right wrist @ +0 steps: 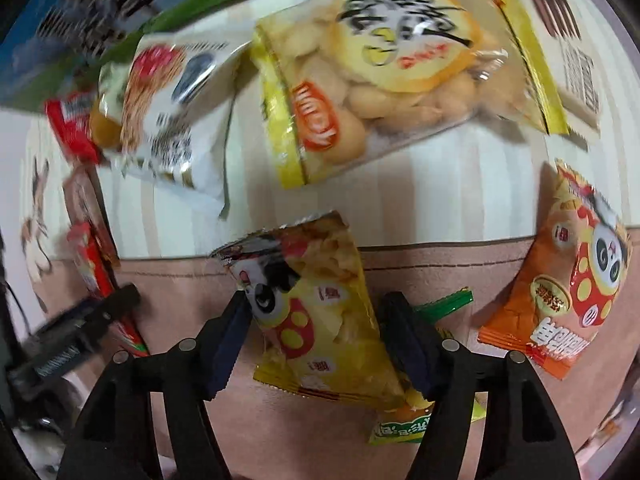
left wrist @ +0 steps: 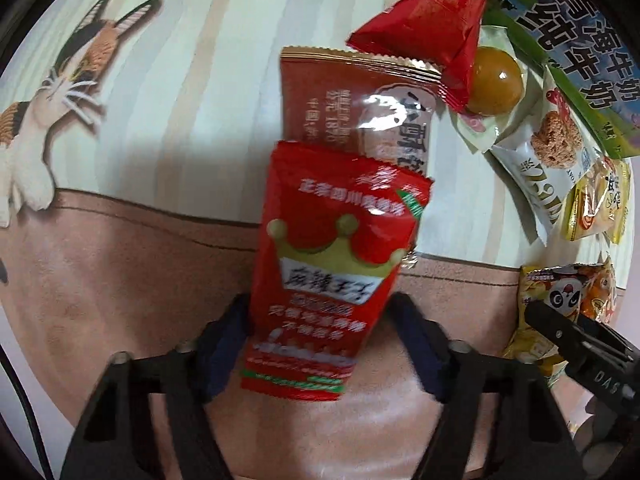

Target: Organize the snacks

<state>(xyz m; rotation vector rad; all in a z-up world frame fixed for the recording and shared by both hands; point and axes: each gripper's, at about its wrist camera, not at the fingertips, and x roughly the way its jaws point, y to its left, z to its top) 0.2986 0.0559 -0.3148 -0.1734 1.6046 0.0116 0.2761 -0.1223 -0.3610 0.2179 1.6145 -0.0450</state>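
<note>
A home, by the look of it: the desk wears a pale striped cloth printed with a calico cat and edged in pink, with small snack packets scattered at the far right.

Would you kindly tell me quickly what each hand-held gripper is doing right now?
Left hand-held gripper: closed on the red crown snack packet.
Right hand-held gripper: closed on the yellow panda snack packet.

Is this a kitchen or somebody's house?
Probably a table in somebody's home; I can't tell which room. It has a striped tablecloth with a cartoon cat on it, and lots of small snack packets scattered beside a milk carton.
</note>
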